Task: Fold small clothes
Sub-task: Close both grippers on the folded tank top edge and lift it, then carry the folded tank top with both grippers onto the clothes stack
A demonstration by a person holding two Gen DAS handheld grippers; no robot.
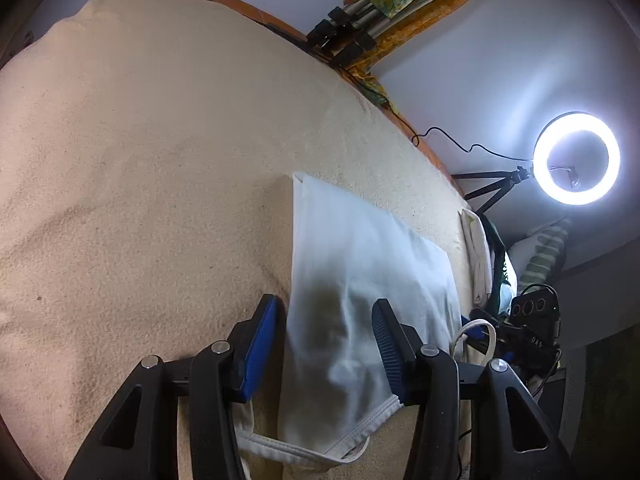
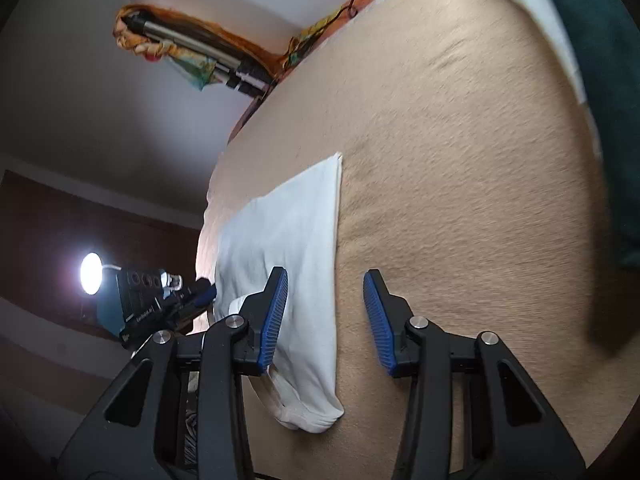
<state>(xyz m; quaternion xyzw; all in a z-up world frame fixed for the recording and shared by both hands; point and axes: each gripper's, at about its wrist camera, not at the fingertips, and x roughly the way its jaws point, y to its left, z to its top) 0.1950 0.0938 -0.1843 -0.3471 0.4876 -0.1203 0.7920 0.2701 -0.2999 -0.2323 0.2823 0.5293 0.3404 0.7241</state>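
A small white garment [image 1: 360, 264] lies flat on a beige blanket [image 1: 140, 160], folded lengthwise, with its hemmed edge near me. My left gripper [image 1: 324, 344] is open, its blue pads astride the garment's near left part, holding nothing. In the right wrist view the same garment [image 2: 296, 240] lies left of centre on the blanket [image 2: 460, 160]. My right gripper [image 2: 325, 318] is open and empty, its left pad [image 2: 276, 312] over the garment's right edge, its right pad [image 2: 378, 320] over bare blanket.
A lit ring light [image 1: 576, 158] on a tripod stands past the bed's right edge. Folded clothes [image 1: 480, 252] are stacked at the right edge; a dark green cloth [image 2: 600, 80] lies at the right. A tripod bundle [image 1: 360, 20] leans on the wall. The other gripper's camera [image 2: 148, 300] shows left.
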